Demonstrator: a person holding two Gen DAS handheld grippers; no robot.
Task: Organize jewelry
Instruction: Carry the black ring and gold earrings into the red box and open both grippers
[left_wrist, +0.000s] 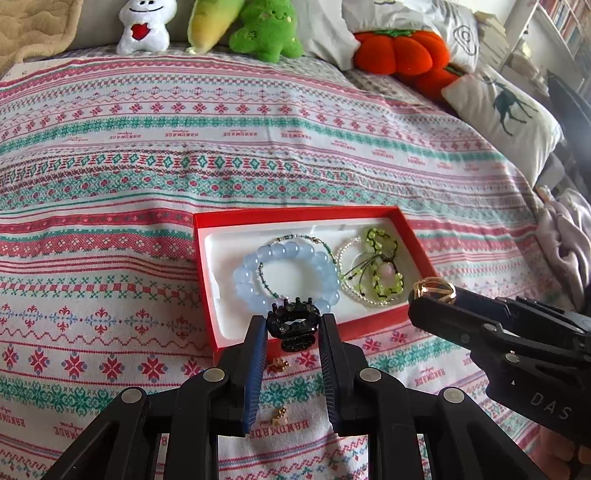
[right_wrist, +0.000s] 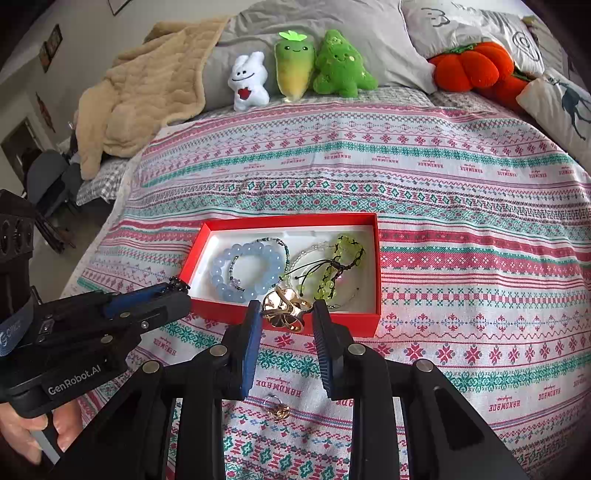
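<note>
A red box (left_wrist: 280, 213) with a white lining lies on the bedspread and holds a blue bead bracelet (left_wrist: 258, 254), thin beaded strands and a green beaded bracelet (left_wrist: 384, 240). My left gripper (left_wrist: 293, 326) is shut on a black hair claw (left_wrist: 293, 321) at the box's near edge. My right gripper (right_wrist: 284, 314) is shut on a gold hair clip (right_wrist: 284, 306) over the box's near edge (right_wrist: 280, 317); it shows in the left wrist view (left_wrist: 432, 290) at the box's right corner. Two small gold earrings (left_wrist: 279, 363) lie on the bedspread below my left gripper. A gold ring (right_wrist: 277, 408) lies under my right gripper.
Plush toys (right_wrist: 248, 83), an orange pumpkin cushion (right_wrist: 472, 66) and pillows line the far side of the bed. A beige blanket (right_wrist: 147, 88) lies at the far left. A deer-print pillow (left_wrist: 506, 110) lies at the right.
</note>
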